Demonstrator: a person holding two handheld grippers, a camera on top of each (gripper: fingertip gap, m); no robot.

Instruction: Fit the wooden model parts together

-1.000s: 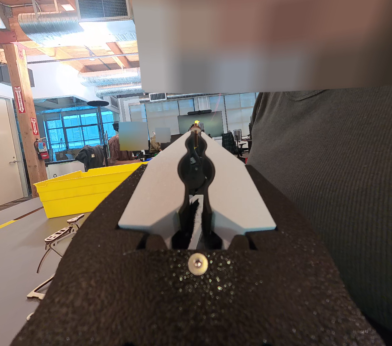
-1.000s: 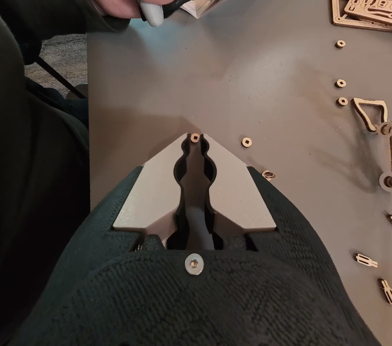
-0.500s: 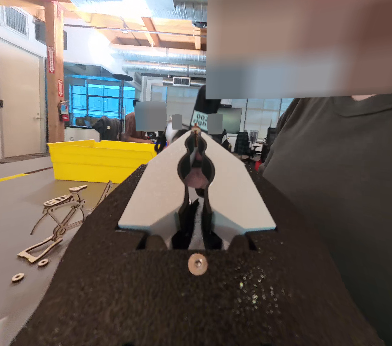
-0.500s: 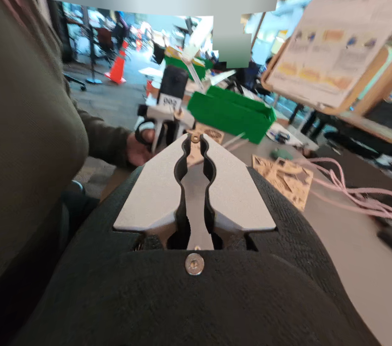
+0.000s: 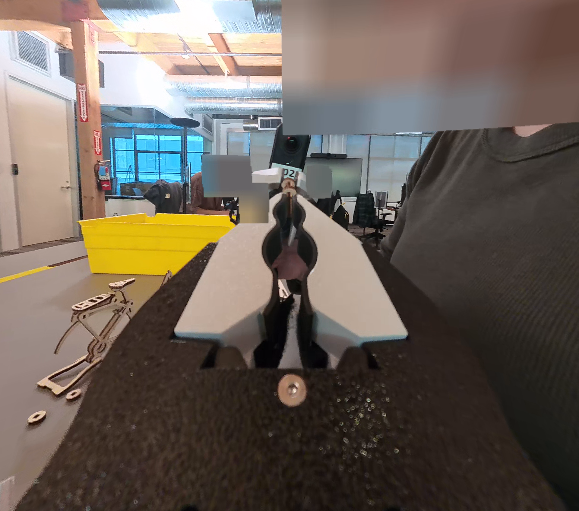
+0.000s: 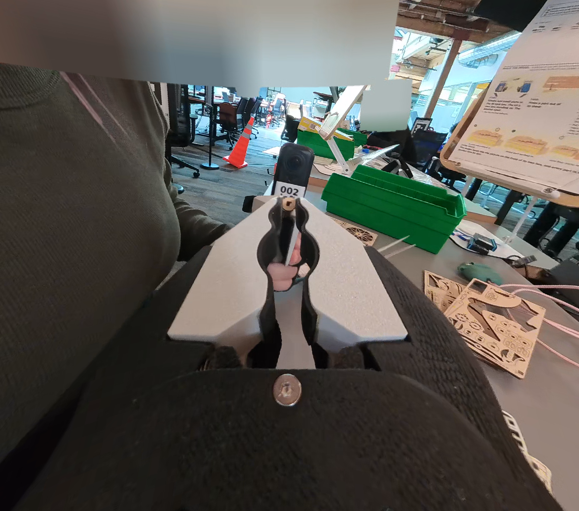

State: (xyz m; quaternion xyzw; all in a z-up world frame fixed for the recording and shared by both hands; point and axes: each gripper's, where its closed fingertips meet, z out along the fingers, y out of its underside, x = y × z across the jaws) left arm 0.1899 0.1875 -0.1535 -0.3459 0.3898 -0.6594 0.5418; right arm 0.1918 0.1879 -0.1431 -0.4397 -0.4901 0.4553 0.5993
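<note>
Both grippers are held up above the table, tip to tip. My left gripper (image 5: pixel 289 198) is shut on a thin wooden pin (image 5: pixel 290 204) that stands out of its tip. My right gripper (image 6: pixel 287 208) is shut on a small round wooden ring (image 6: pixel 287 203) with a square hole. In the left wrist view the right gripper's ring (image 5: pixel 287 184) sits right at the pin's end. I cannot tell whether the ring is on the pin. A part-built wooden frame (image 5: pixel 94 323) lies on the table at the left.
A yellow bin (image 5: pixel 150 242) stands behind the frame, with loose wooden washers (image 5: pixel 37 417) near it. In the right wrist view there are a green bin (image 6: pixel 391 207), punched wooden sheets (image 6: pixel 488 317), pink cables (image 6: pixel 557 289) and an instruction board (image 6: pixel 532 120). The person's torso (image 5: pixel 485 276) is close by. The grippers are tip to tip, or close to it.
My right gripper has lifted off the table with the ring and turned to face the left gripper. The left gripper has swung a little, and the two tips have come together.
</note>
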